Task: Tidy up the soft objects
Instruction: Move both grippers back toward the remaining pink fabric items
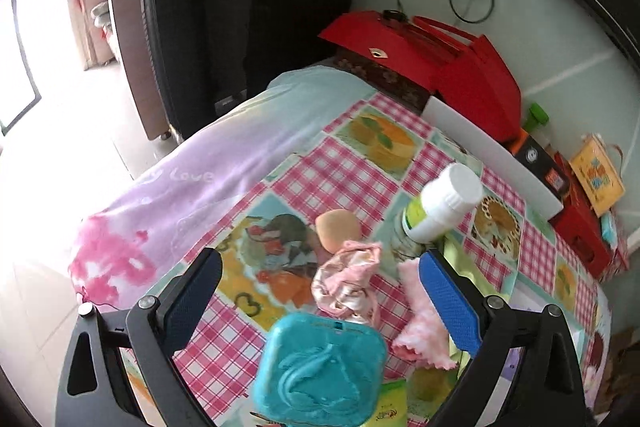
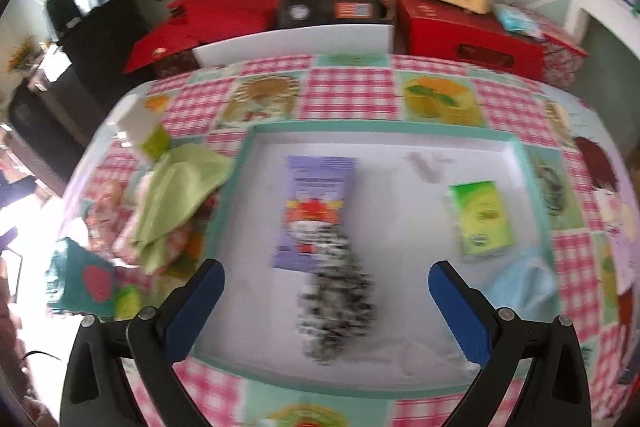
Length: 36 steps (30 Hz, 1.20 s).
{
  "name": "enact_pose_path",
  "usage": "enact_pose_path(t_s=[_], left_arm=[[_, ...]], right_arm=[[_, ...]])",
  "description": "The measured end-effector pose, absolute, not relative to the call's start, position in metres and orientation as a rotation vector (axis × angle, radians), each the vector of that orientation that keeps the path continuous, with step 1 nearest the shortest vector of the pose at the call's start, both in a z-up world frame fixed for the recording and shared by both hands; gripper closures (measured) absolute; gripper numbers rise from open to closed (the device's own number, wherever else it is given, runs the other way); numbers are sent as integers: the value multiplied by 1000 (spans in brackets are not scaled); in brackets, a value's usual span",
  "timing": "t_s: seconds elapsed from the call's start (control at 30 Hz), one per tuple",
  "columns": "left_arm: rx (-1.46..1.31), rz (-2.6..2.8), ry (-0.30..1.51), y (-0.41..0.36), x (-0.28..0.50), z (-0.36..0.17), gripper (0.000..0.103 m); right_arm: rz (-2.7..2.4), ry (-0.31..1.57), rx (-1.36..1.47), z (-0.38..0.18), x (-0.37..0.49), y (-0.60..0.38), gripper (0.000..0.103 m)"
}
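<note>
In the left wrist view my left gripper (image 1: 320, 291) is open above a shiny pink cloth bundle (image 1: 347, 283), with a fuzzy pink cloth (image 1: 420, 319) by its right finger and a peach sponge (image 1: 338, 227) beyond. In the right wrist view my right gripper (image 2: 326, 301) is open over a white tray (image 2: 400, 155) with a teal rim. In the tray lie a black-and-white fuzzy cloth (image 2: 340, 303), a purple packet (image 2: 314, 211), a green tissue pack (image 2: 484, 219) and a light blue cloth (image 2: 524, 285). A green cloth (image 2: 176, 191) lies left of the tray.
A teal box with a dolphin lid (image 1: 320, 371) sits close under the left gripper. A white bottle (image 1: 440, 203) stands behind the cloths. Red boxes (image 2: 468, 35) and a white board (image 2: 296, 43) line the table's far edge. A purple towel (image 1: 180, 187) covers the table's left end.
</note>
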<state>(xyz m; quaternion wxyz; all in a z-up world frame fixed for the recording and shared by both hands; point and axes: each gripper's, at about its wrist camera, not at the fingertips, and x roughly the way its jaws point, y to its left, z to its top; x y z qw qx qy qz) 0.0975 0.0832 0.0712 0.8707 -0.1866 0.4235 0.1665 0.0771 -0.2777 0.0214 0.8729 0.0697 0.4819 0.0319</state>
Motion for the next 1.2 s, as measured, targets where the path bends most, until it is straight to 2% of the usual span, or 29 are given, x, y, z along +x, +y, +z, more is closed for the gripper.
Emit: enact_pose_path(t_s=[0.53, 0.9, 1.2], left_arm=[[-479, 291, 964, 112, 113, 45, 4], [-462, 170, 1026, 119, 143, 42, 4], [-369, 2, 1143, 116, 174, 28, 4]], right_arm=[[229, 1054, 27, 13, 119, -183, 0], [307, 1134, -75, -3, 153, -137, 0], [386, 1226, -96, -7, 177, -129, 0]])
